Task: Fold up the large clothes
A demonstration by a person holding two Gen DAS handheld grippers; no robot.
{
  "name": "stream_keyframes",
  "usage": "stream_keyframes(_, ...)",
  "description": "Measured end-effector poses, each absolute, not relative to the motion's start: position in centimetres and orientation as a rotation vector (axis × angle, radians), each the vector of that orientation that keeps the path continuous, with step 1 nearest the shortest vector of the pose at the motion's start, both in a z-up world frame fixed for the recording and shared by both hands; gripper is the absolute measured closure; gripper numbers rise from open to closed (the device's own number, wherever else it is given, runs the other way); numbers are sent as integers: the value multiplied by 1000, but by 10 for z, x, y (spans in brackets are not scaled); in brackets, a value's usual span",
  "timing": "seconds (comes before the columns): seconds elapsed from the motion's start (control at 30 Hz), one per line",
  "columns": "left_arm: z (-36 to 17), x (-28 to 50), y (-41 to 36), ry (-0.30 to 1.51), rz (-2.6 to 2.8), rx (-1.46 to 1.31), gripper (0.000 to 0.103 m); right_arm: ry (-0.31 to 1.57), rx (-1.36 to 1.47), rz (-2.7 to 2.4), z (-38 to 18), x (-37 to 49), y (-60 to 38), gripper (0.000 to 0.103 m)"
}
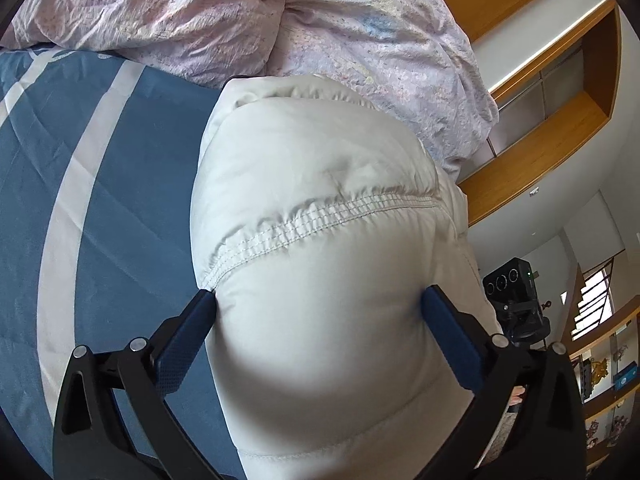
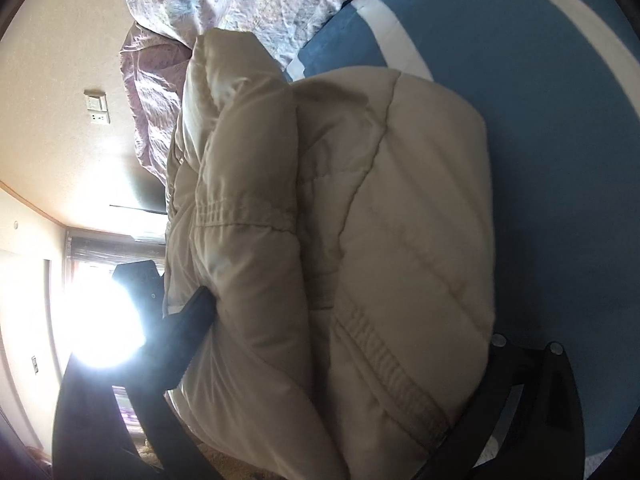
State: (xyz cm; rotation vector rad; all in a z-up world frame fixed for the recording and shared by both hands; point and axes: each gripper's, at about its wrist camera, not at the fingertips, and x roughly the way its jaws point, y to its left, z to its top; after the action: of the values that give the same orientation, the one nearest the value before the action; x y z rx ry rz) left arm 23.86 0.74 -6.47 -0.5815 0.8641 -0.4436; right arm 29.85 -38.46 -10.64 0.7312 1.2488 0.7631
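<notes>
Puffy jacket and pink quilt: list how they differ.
The puffy jacket is plain off-white; the pink quilt is pale pink with a faint print. The puffy jacket has stitched, gathered seams; the pink quilt is crinkled all over. The puffy jacket is bundled compactly; the pink quilt lies heaped behind it. Both are soft padded fabric over the blue bedsheet.

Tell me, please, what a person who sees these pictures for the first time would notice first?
First comes the puffy cream padded jacket, which fills the middle of both views and bulges between the wide jaws of the left gripper, whose blue pads press into its sides. Under it lies a blue bedsheet with white stripes, and behind it a crumpled pink floral duvet. In the right wrist view, glaring window light sits at the left.
</notes>
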Motion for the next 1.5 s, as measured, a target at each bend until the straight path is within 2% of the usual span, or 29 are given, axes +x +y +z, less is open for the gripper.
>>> stream_keyframes(0.3, -70, 239, 5, 853, -447, -620, 1, 1222, 734, 817, -106, 301, -371, 2)
stream_keyframes(0.37, -70, 239, 6, 841, -449, -635, 1, 1207, 732, 824, -106, 303, -367, 10)
stream_keyframes(0.43, -67, 235, 8, 813, -449, -641, 13, 1178, 719, 832, -102, 300, -366, 21)
stream_keyframes(0.47, -65, 234, 10, 802, -451, -644, 15, 1167, 711, 835, -100, 298, -365, 26)
stream_keyframes(0.53, -62, 233, 13, 787, -457, -649, 23, 1146, 692, 842, -95, 297, -362, 33)
stream_keyframes(0.67, -55, 231, 23, 761, -449, -644, 28, 1118, 647, 852, -83, 296, -355, 42)
stream_keyframes(1.23, -30, 227, 131, 636, -245, -674, 32, 1098, 419, 938, -35, 346, -224, 47)
stream_keyframes(1.5, -24, 227, 175, 607, -150, -637, 33, 1094, 363, 954, -36, 358, -179, 47)
